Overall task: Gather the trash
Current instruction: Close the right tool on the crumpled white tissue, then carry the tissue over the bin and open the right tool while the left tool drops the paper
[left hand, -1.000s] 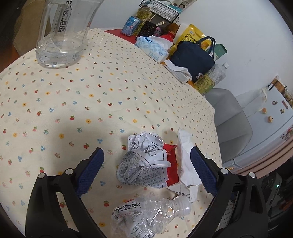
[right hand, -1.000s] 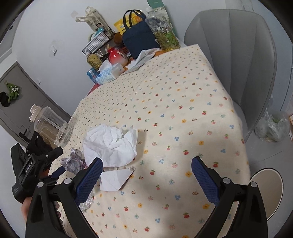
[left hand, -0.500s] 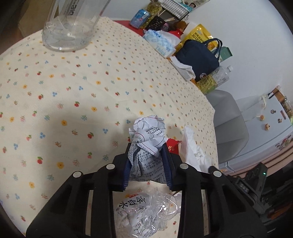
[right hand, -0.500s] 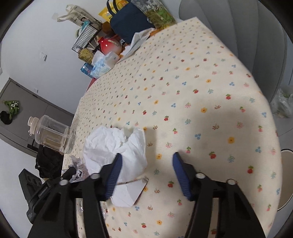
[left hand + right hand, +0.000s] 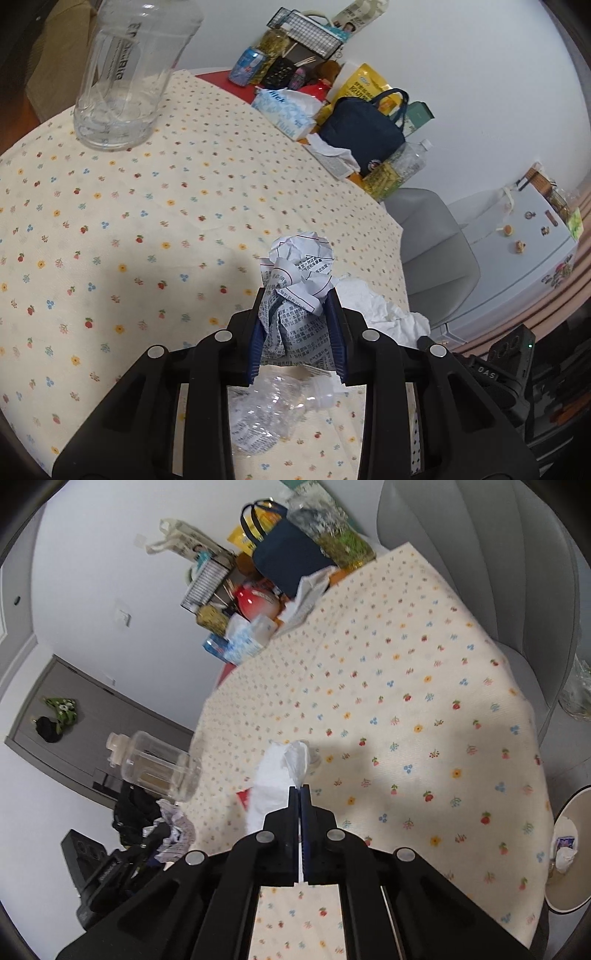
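Note:
My left gripper (image 5: 297,310) is shut on a crumpled ball of printed paper (image 5: 297,280) and holds it above the flowered tablecloth (image 5: 129,221). A crushed clear plastic bottle (image 5: 273,410) lies under it. My right gripper (image 5: 300,794) is shut on a white tissue (image 5: 277,779), which hangs up and left from the jaws. The tissue also shows in the left wrist view (image 5: 376,310). A red wrapper (image 5: 244,798) peeks out beside the tissue. The left gripper with its paper ball (image 5: 173,827) shows at the lower left of the right wrist view.
A large clear jar (image 5: 125,74) stands at the table's far left. A tissue box (image 5: 284,107), a navy bag (image 5: 365,129), cans and bottles crowd the back edge. A grey chair (image 5: 498,554) stands beside the table. A bin (image 5: 569,849) with trash sits on the floor.
The left gripper closed on the printed paper ball and lifted it. The right gripper closed on the white tissue and raised it off the table.

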`<move>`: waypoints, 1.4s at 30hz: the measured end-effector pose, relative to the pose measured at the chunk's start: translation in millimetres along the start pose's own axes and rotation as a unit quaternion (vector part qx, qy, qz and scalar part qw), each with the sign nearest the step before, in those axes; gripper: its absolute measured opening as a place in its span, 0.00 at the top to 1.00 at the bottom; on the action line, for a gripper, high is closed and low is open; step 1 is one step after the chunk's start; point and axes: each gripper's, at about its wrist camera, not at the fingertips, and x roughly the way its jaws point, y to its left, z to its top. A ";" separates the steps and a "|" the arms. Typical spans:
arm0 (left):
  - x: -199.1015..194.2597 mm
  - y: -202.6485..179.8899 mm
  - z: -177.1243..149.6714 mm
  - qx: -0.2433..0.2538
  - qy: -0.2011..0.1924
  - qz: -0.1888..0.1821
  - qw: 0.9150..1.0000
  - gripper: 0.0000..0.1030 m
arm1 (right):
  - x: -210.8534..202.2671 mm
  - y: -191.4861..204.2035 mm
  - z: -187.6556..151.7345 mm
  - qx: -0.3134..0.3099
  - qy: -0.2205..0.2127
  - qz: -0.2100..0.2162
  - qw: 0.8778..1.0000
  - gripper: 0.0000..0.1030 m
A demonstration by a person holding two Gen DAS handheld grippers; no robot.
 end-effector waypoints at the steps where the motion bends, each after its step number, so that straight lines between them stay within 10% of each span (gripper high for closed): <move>1: -0.7 -4.0 -0.8 0.004 0.000 -0.003 1.000 0.70 | -6.7 0.3 -0.6 0.002 -0.006 0.006 1.000 0.98; 12: 3.4 -63.3 -33.7 0.066 0.013 -0.030 0.997 0.70 | -86.7 -24.2 -14.5 0.012 -0.064 0.031 0.997 0.98; 42: 138.2 -238.5 -188.6 0.235 0.181 -0.065 0.953 0.70 | -213.1 -270.2 -71.8 0.121 -0.110 -0.167 0.972 0.98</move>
